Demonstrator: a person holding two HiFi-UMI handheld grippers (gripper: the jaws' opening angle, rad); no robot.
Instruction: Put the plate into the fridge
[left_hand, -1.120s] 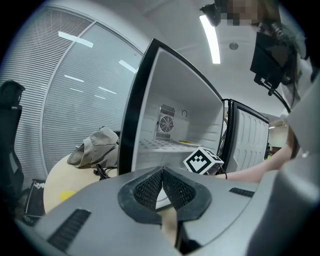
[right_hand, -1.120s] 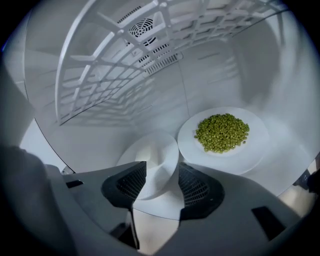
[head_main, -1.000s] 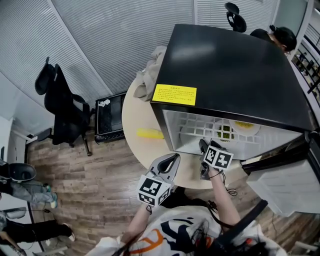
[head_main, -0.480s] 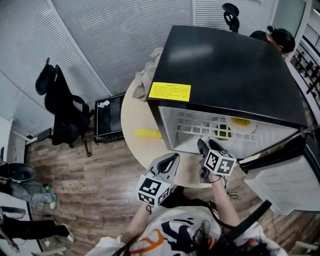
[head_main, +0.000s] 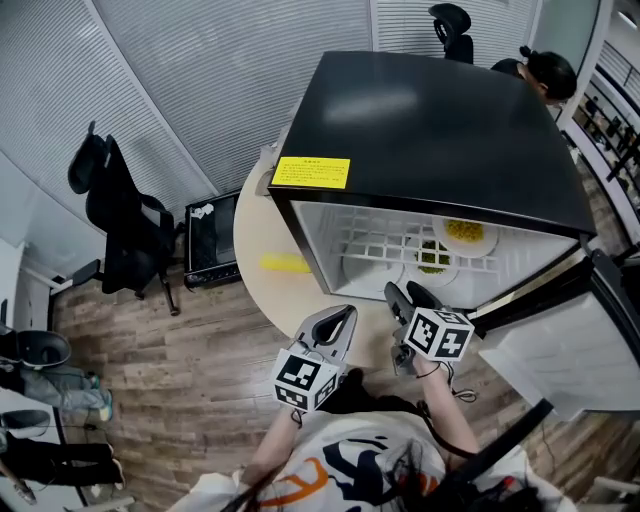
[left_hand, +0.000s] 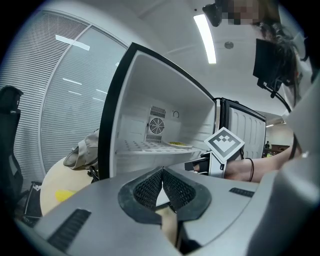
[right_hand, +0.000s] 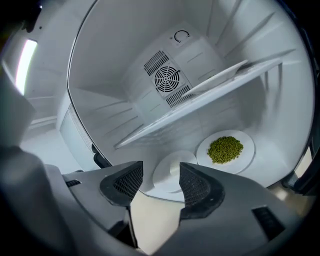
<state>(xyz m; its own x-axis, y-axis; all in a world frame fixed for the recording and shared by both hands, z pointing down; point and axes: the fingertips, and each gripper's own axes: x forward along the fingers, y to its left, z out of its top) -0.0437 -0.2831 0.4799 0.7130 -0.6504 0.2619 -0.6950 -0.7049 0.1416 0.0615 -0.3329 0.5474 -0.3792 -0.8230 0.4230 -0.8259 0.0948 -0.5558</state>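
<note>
Two grippers sit nearest the person, both empty. The left gripper (head_main: 338, 320) hangs short of the doorway, its jaws pressed together on nothing, probably kept out of the way of the opening. The right gripper (right_hand: 160, 172) faces into the open fridge (head_main: 450, 130) with its jaws spread. Beyond it, on the fridge floor, the plate (right_hand: 246, 156) of green beans lies beside a small white dish (right_hand: 165, 175), clear of the jaws and apparently delivered. Farther in, a shelf (right_hand: 165, 120) carries a second plate (head_main: 485, 243).
</note>
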